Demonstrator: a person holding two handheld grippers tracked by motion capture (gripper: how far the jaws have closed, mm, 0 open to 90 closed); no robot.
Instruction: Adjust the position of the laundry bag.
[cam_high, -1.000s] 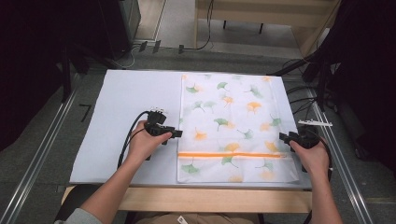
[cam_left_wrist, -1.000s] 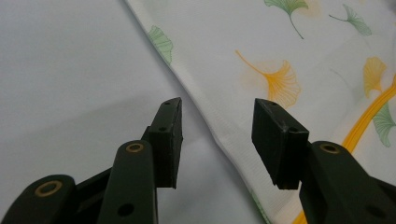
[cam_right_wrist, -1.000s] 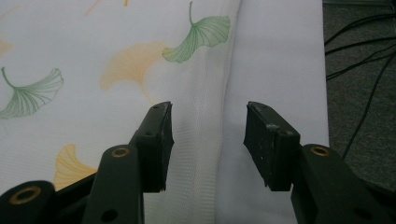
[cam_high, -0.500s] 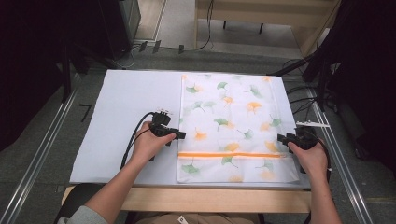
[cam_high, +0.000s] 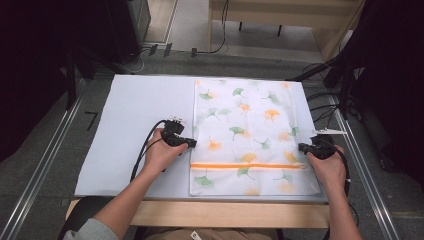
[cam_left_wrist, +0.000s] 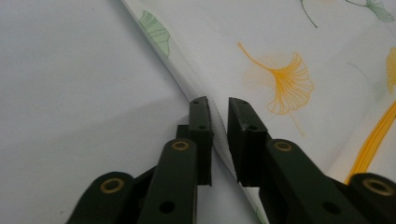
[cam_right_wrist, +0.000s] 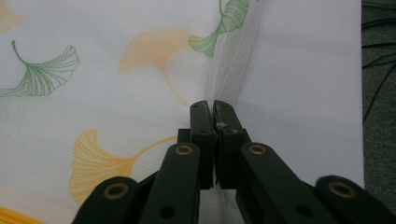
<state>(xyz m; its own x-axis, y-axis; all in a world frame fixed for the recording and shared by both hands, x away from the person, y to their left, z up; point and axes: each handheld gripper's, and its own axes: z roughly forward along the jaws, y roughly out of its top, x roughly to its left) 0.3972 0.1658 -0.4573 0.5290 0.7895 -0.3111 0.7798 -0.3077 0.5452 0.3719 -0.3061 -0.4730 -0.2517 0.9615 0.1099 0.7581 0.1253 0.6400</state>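
Observation:
A white mesh bag (cam_high: 245, 135) printed with green and orange ginkgo leaves lies flat on the right half of the white table cover (cam_high: 135, 110). An orange zip strip (cam_high: 247, 165) crosses it near the front. My left gripper (cam_high: 192, 143) is at the bag's left edge. Its jaws have just been closing and now pinch that edge (cam_left_wrist: 219, 102), with a thin gap holding cloth (cam_left_wrist: 289, 56). My right gripper (cam_high: 301, 147) is at the right edge. Its jaws have closed tight on the hem (cam_right_wrist: 208, 105), and the cloth (cam_right_wrist: 93, 56) puckers up into them.
Metal rails (cam_high: 45, 165) run along both sides of the table. Cables (cam_high: 325, 100) lie on the floor at the right and behind. The wooden front edge (cam_high: 225, 212) is close to the person. Dark equipment (cam_high: 115, 25) stands at the back left.
Both pairs of jaws have gone from wide apart to closed on the bag's side edges. The left hand crept slightly toward the bag; the right hand stayed put.

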